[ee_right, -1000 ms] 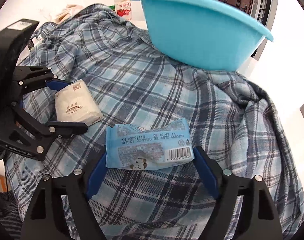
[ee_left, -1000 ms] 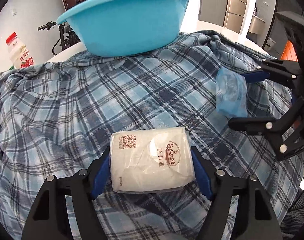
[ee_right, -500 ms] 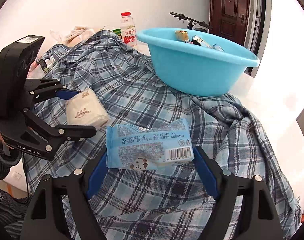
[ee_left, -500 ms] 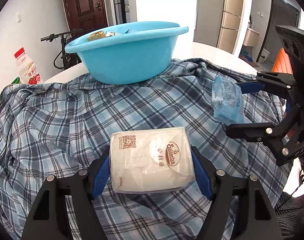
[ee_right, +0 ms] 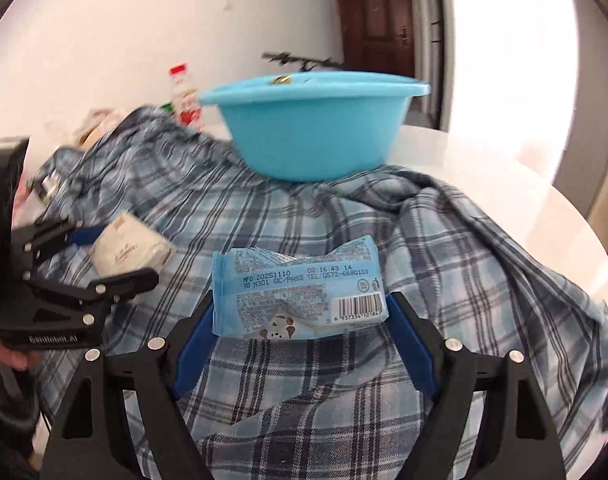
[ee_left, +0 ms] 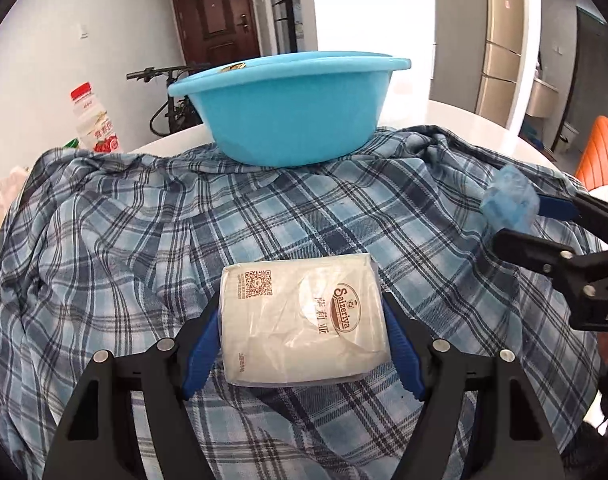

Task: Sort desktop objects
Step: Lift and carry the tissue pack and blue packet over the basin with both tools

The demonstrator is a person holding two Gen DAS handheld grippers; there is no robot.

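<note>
My left gripper (ee_left: 304, 320) is shut on a white tissue pack (ee_left: 300, 320) with brown print, held above the plaid cloth (ee_left: 144, 240). My right gripper (ee_right: 300, 312) is shut on a light blue snack packet (ee_right: 300, 292) with a barcode. Each gripper shows in the other's view: the right one with its packet (ee_left: 507, 200) at the right, the left one with the tissue pack (ee_right: 132, 252) at the left. A blue plastic basin (ee_left: 292, 108) stands ahead at the far side of the cloth, also in the right wrist view (ee_right: 315, 124); something small lies in it.
A red-capped drink bottle (ee_left: 94, 120) stands at the far left of the white table (ee_left: 463, 120). A bag and small clutter (ee_right: 96, 124) lie at the cloth's left edge. An orange chair (ee_left: 599, 156) is at the right. A bicycle and brown door stand behind.
Both grippers have risen and pulled back with their packs still held; the basin now looks smaller and farther. The right wrist view is blurred by motion.
</note>
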